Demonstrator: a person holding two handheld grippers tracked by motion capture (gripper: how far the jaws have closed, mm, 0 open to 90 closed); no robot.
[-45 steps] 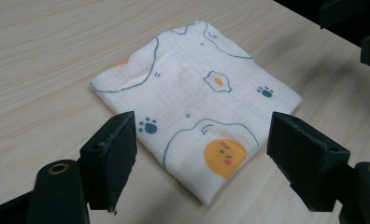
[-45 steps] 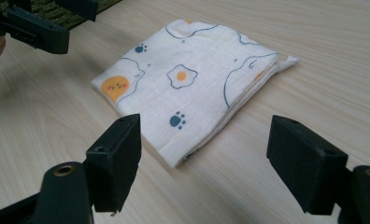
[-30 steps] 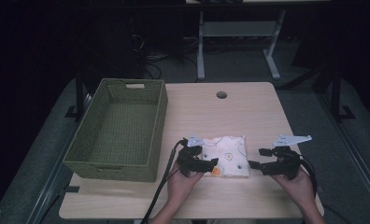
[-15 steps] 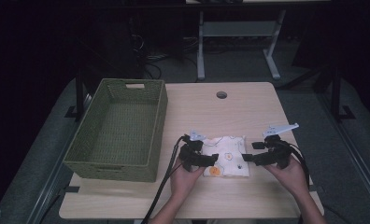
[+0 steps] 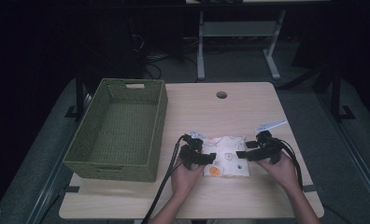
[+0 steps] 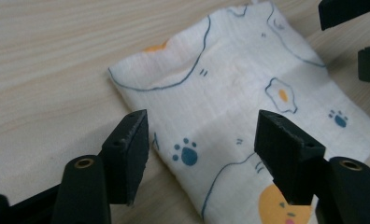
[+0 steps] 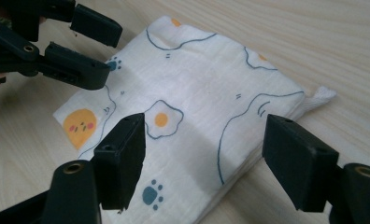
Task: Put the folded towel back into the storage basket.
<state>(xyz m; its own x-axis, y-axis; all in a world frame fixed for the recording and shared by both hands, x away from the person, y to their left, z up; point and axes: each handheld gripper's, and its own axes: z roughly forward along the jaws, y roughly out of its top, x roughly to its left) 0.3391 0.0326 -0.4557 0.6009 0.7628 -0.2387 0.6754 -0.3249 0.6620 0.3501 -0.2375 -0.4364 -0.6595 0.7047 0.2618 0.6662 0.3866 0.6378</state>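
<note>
- Basket of green weave stands at the table's left side, with nothing showing inside it and well apart from the work.
- Left gripper has shifted little over the last second; in the high view it rests at the left edge of the folded cloth. In its own view the jaws stand wide apart with the cloth's near corner between them, and neither pad presses the fabric: released, holding nothing.
- Cloth lies flat on the table's front half, just right of the basket: white, folded into a thick pad, printed with fried eggs and paw marks.
- Right gripper has come in from the right. A second ago it stood beside the cloth; now it reaches over the right edge. Its jaws are also spread wide, straddling the folded edge without closing, and carry nothing.
- With both tools now bracketing the cloth, my judgement is that a two-sided pinch is being set up, probably to lift or fold it; no grip has yet been taken.
</note>
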